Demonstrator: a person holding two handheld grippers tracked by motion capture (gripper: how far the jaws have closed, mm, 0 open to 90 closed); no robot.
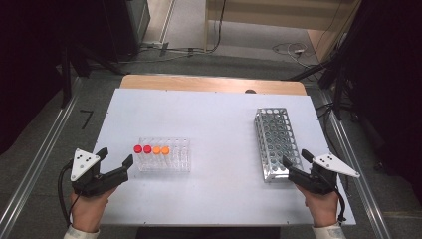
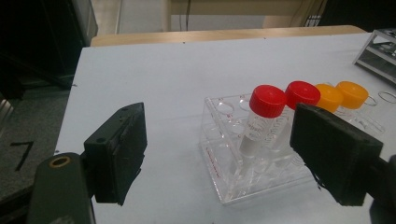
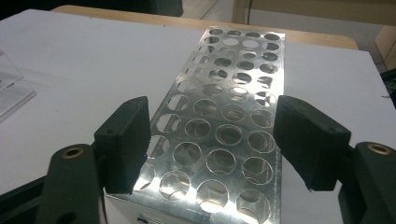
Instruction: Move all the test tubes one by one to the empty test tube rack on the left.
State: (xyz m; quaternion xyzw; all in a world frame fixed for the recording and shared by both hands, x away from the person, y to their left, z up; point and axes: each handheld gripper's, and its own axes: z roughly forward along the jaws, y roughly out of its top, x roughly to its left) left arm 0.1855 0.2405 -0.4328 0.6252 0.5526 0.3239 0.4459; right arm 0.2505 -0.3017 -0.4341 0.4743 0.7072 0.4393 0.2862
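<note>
Clear plastic rack: a see-through, box-shaped tube rack [image 1: 171, 159] is sitting on the white tabletop [image 1: 214, 119] left of centre, at about 1 o'clock from the left gripper [image 1: 115, 158] in the high view.
Capped tubes: four small clear tubes are standing upright in the row of that rack farthest from the person, two with red screw caps [image 1: 143, 149] toward 9 o'clock and two with orange screw caps [image 1: 160, 150] just beside them toward 3 o'clock.
Left gripper: a hand [image 1: 89, 209] is holding this black two-jaw tool at the lower left, and its jaws are standing wide apart, gripping nothing.
Left gripper view: the clear plastic rack [image 2: 233, 182] is lying ahead between the two black pads; the right pad is covering part of the rack, though whether it is touching the rack cannot be told.
Steel rack: a shiny, long metal rack with many round holes [image 1: 276, 142] is lying at the right of the tabletop, running from 12 to 6 o'clock, well apart from the plastic one.
Right gripper: the other black two-jaw tool [image 1: 297, 158] is resting at the near end of the metal rack, jaws spread and clasping nothing.
Right gripper view: the metal rack [image 3: 224, 121] is stretching away toward 12 o'clock between the parted pads.
Table edge: a strip of bare wood [image 1: 214, 83] is showing at 12 o'clock.
</note>
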